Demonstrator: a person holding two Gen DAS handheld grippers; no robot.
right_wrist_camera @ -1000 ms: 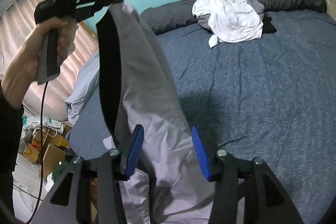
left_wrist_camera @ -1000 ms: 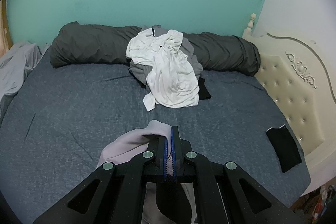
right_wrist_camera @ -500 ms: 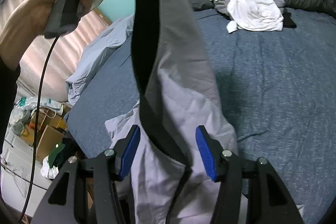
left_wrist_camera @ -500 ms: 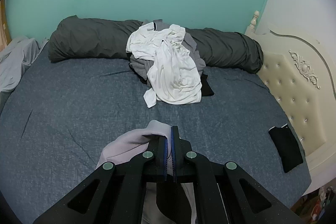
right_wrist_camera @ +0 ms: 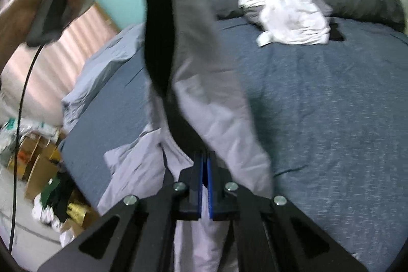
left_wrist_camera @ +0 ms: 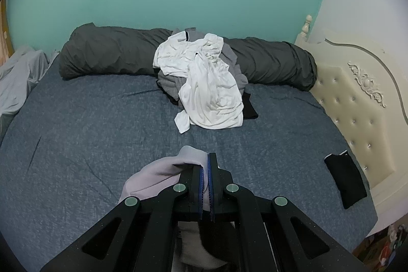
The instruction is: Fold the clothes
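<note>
Blue bed point(left_wrist_camera: 102, 134) lies under us, with a heap point(left_wrist_camera: 204, 83) far off. We pinch the grey top point(right_wrist_camera: 216, 119) tight in both grippers, left point(left_wrist_camera: 206, 170) high and right point(right_wrist_camera: 205, 162) low, so it hangs open.

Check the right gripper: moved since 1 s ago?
Yes. The right gripper has closed from open onto the grey garment's black band, and the white clothes pile now sits further right in its view.

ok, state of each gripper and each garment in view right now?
left gripper: shut on grey garment
right gripper: shut on grey garment
grey garment: lifted off the bed, hanging between both grippers
white shirt: crumpled, unfolded, on top of the clothes pile
black item: lying flat near the headboard
</note>
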